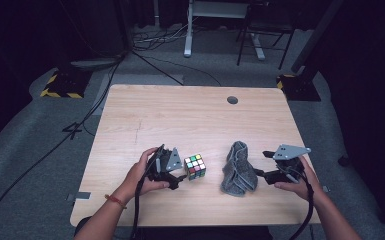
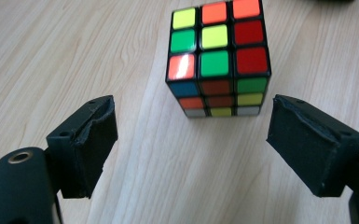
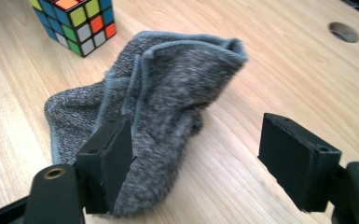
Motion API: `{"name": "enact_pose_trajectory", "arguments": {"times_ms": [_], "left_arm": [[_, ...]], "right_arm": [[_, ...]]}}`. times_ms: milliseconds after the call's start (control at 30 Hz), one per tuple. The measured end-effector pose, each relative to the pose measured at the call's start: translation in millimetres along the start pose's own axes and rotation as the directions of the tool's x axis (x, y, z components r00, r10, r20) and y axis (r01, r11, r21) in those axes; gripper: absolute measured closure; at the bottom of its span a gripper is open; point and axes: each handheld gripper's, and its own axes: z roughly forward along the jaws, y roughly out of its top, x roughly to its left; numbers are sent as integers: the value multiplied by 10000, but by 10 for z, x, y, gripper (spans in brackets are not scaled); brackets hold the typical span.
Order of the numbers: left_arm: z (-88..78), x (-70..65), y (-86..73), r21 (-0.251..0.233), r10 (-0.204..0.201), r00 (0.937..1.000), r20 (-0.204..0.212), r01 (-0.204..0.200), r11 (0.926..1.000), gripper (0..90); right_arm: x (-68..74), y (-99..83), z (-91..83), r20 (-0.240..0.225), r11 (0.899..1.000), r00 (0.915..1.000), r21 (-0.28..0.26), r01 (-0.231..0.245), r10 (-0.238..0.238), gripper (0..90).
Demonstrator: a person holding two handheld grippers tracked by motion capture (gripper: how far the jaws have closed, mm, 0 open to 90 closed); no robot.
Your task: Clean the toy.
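Observation:
A scrambled Rubik's cube [image 1: 195,166] sits on the wooden table [image 1: 180,115], near the front and left of centre. My left gripper [image 1: 179,179] is just left of it, open. In the left gripper view the cube [image 2: 217,56] stands upright just beyond the fingertips, and nothing lies between the jaws of the left gripper [image 2: 190,122]. A crumpled grey cloth [image 1: 238,170] lies to the right of the cube. My right gripper [image 1: 264,165] is at its right side, open. In the right gripper view the cloth [image 3: 177,79] bunches up against the left jaw of the right gripper [image 3: 196,122]; the right jaw stands over bare wood.
A round cable hole [image 1: 232,100] sits near the table's far edge, also in the right gripper view [image 3: 343,31]. The cube [image 3: 74,21] is beyond the cloth there. Bare wood covers the far half of the table. Cables and stand legs lie on the floor behind.

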Motion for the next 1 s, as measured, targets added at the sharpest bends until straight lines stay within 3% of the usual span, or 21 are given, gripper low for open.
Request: {"name": "enact_pose_trajectory", "arguments": {"times_ms": [200, 433, 633, 767, 900, 1000], "left_arm": [[-111, -15, -133, 230, 69, 9990, -446, -59, 9997, 163], [-249, -15, -350, 384, -246, 9957, -894, 281, 9989, 161], [-355, -18, -547, 355, -448, 9947, -926, 483, 9982, 160], [-378, 14, -718, 470, -956, 9924, -770, 994, 9939, 160], [-389, 84, -904, 178, -1966, 9786, -601, 1980, 9800, 160], [-387, 126, -983, 265, -2261, 9728, -499, 2276, 9734, 163]], "right_arm": [[-66, -194, -124, 292, 9995, 9993, 199, -227, 222, 245], [-118, -476, -217, 717, 9979, 9959, 317, -566, 542, 240], [-135, -734, -253, 1195, 9943, 9902, 686, -810, 724, 239], [-163, -912, -241, 1218, 9876, 9835, 659, -1427, 1339, 234], [-185, -1062, -197, 1050, 9773, 9744, 528, -2050, 1987, 221], [-197, -1157, -138, 952, 9694, 9670, 447, -2415, 2365, 219]]}}
